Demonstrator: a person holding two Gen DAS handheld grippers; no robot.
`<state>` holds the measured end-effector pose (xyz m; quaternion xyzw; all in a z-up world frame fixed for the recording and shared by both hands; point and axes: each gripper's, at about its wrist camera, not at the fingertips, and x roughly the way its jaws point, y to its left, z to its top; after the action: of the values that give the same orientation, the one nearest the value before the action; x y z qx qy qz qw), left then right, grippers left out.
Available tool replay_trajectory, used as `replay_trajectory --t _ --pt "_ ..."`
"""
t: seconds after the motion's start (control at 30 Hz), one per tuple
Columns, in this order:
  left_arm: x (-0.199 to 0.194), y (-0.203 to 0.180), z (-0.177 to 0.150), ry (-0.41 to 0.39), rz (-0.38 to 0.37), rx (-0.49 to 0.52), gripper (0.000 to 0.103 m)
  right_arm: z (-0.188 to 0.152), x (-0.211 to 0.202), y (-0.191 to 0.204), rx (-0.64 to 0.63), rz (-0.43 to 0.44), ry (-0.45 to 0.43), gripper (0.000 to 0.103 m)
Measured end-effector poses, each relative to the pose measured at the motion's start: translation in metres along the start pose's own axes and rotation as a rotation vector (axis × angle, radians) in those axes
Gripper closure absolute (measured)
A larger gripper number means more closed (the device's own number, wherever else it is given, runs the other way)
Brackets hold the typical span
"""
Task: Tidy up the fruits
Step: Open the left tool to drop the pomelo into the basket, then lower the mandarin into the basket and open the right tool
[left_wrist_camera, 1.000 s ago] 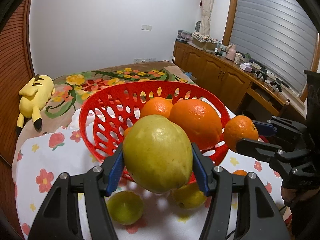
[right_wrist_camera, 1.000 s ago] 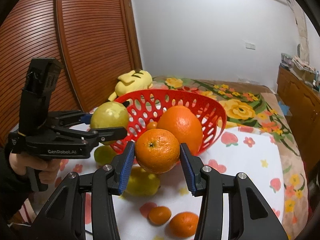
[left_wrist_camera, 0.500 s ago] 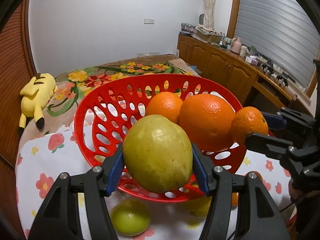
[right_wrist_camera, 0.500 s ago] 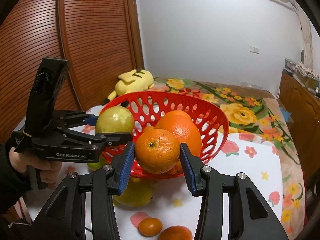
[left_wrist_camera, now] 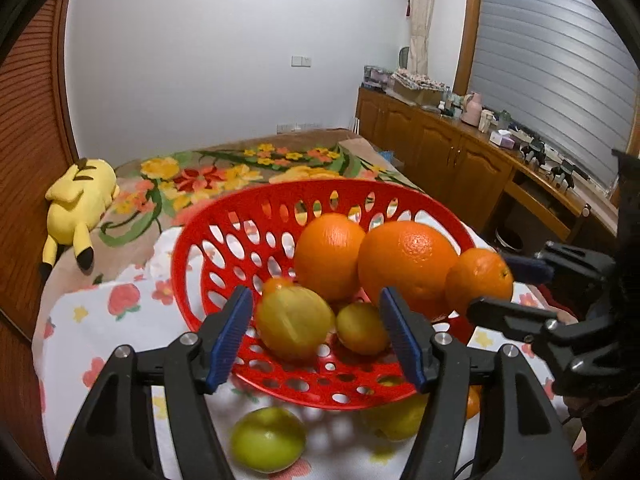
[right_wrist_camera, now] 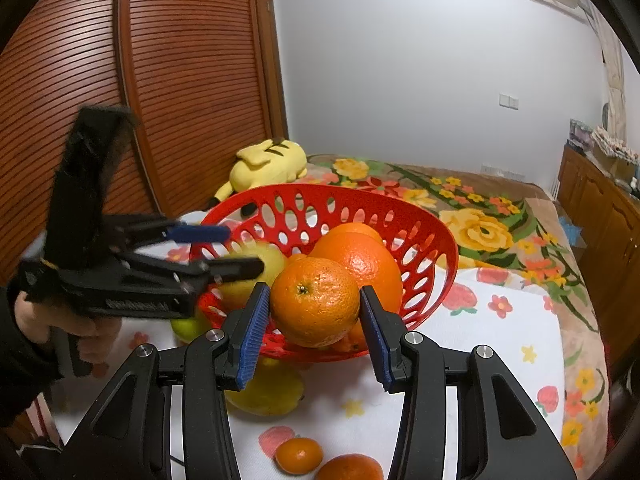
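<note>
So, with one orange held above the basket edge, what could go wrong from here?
1. The right tongs hold the orange over the near rim of the red basket; released here, it might roll out onto the cloth.
2. The left tongs are opening and the yellow-green fruit, blurred, is free between them in the basket; it may knock the small yellow fruit.

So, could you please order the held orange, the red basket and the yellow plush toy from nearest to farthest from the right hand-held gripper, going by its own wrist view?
1. The held orange, clamped between the pads of the right hand-held gripper.
2. The red basket, just behind the orange.
3. The yellow plush toy, far back left on the bed.
</note>
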<state>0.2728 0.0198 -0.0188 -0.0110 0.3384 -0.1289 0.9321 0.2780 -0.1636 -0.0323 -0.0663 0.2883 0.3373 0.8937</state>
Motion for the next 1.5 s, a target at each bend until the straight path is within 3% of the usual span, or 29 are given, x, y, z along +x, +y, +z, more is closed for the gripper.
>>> replay_trajectory --t 1.5 --pt "-0.022 0.06 -0.033 -0.009 0.03 -0.085 0.037 0.023 0.05 0.033 -0.068 0.017 0.069 0.057"
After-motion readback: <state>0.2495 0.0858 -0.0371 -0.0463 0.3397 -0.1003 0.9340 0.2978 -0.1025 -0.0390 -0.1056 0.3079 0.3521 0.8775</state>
